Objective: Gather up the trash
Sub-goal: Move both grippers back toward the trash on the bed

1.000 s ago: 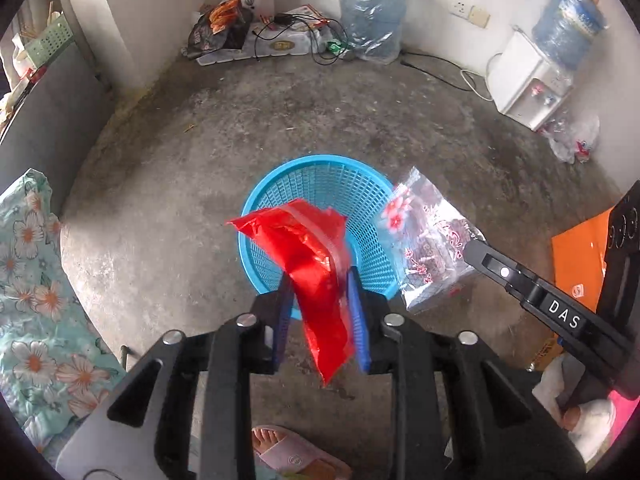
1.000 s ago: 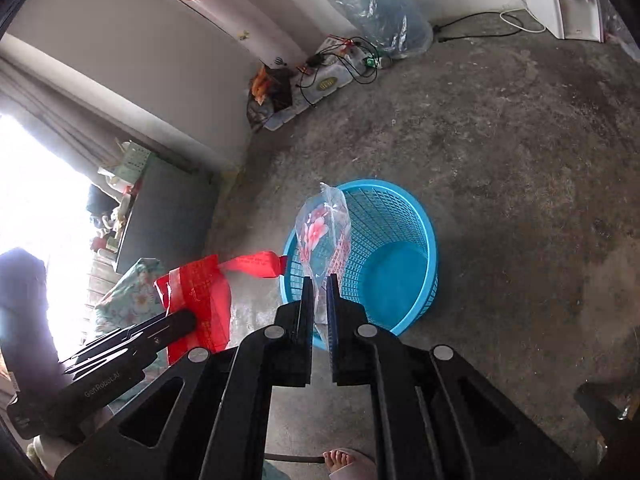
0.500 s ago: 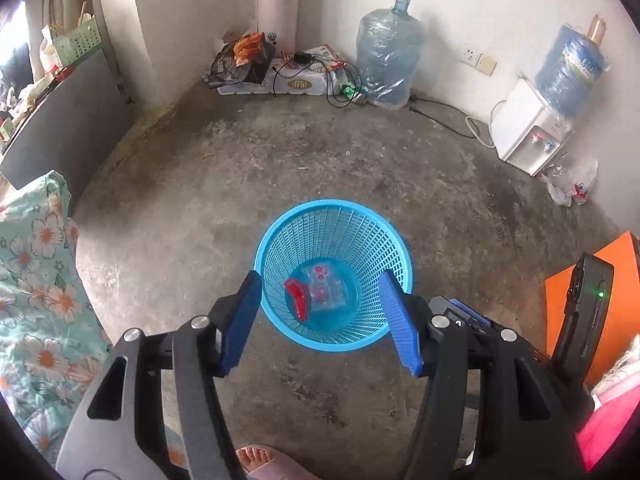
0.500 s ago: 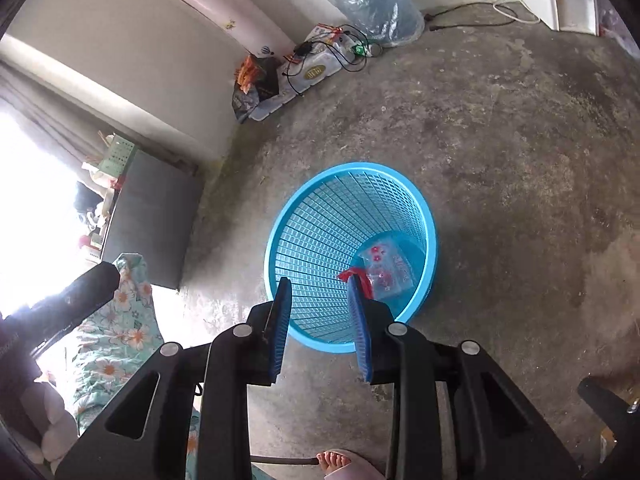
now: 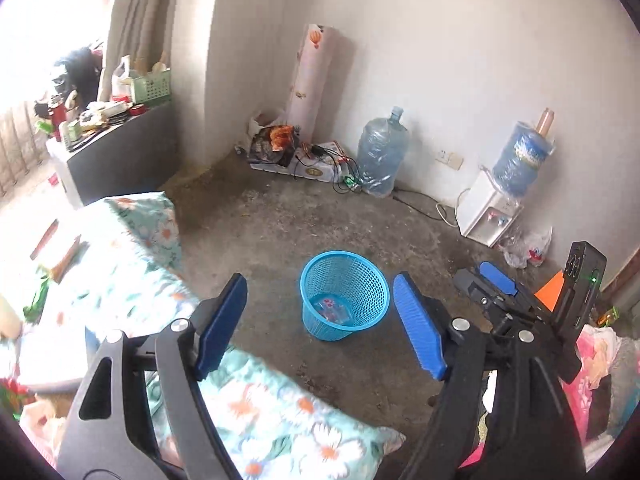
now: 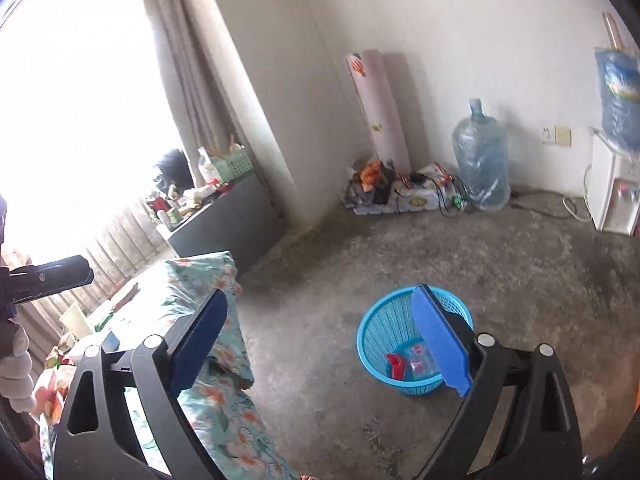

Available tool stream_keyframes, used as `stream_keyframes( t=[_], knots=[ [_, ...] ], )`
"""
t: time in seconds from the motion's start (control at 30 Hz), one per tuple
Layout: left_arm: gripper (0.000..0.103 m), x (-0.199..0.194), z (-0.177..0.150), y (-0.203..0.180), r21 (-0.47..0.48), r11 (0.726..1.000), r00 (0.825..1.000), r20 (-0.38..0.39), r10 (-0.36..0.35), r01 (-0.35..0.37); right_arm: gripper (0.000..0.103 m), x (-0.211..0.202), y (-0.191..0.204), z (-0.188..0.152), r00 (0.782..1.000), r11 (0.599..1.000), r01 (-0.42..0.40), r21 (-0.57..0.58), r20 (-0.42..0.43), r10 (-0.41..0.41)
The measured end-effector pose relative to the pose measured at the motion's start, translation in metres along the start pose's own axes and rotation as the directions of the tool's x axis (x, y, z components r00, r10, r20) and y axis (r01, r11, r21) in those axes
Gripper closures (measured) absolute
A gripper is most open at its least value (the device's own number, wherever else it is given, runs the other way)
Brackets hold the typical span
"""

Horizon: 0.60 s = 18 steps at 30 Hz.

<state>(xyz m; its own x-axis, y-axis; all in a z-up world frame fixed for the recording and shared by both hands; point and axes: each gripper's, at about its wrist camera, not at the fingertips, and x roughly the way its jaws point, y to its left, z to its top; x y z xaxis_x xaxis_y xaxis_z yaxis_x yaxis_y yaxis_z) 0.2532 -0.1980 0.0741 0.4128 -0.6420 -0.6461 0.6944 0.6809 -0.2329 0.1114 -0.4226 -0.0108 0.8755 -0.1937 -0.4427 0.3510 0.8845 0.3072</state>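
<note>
A blue mesh basket [image 5: 360, 280] [image 6: 384, 314] stands on the concrete floor. A red wrapper [image 6: 396, 365] and a clear wrapper with red print [image 5: 331, 307] [image 6: 418, 360] lie at its bottom. My left gripper [image 5: 320, 324] hangs high above and back from the basket, its jaws opening with nothing between them. My right gripper [image 6: 320, 340] is likewise raised, its jaws opening wide and empty. It also shows at the right of the left wrist view as the right gripper [image 5: 482, 280]. The left gripper's black finger [image 6: 52, 278] shows at the left edge.
A floral bed cover [image 5: 132, 264] lies left of the basket. Against the far wall stand a water jug [image 5: 380, 156], a white dispenser [image 5: 488, 216], a rolled mat [image 5: 312, 76] and boxes with cables [image 5: 316, 160]. A grey cabinet [image 5: 116, 156] stands by the window.
Both grippers let go of their wrappers, which dropped into the basket. Both then opened wide and pulled up and back, so the basket looks smaller and farther.
</note>
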Motion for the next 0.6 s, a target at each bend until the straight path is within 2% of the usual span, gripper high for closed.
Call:
stream_keyframes(
  t=[0.13,0.3,0.6],
  knots=[
    [0.031,-0.079,-0.036,0.03,-0.068,0.995,0.992,0.103,0.078,-0.071,0.007,-0.031,0.054,-0.001,0.997,0.993,-0.058,-0.103,0.038,0.062],
    [0.03,-0.157,-0.082,0.066,-0.206,0.971,0.968,0.191,0.165,-0.125,0.007,-0.056,0.111,-0.011,0.976,0.965,-0.215,-0.152,-0.006,0.217],
    [0.026,-0.232,-0.144,0.11,-0.367,0.915,0.936,0.232,0.266,-0.169,0.007,-0.073,0.204,-0.061,0.915,0.887,-0.399,-0.232,-0.165,0.368]
  ],
)
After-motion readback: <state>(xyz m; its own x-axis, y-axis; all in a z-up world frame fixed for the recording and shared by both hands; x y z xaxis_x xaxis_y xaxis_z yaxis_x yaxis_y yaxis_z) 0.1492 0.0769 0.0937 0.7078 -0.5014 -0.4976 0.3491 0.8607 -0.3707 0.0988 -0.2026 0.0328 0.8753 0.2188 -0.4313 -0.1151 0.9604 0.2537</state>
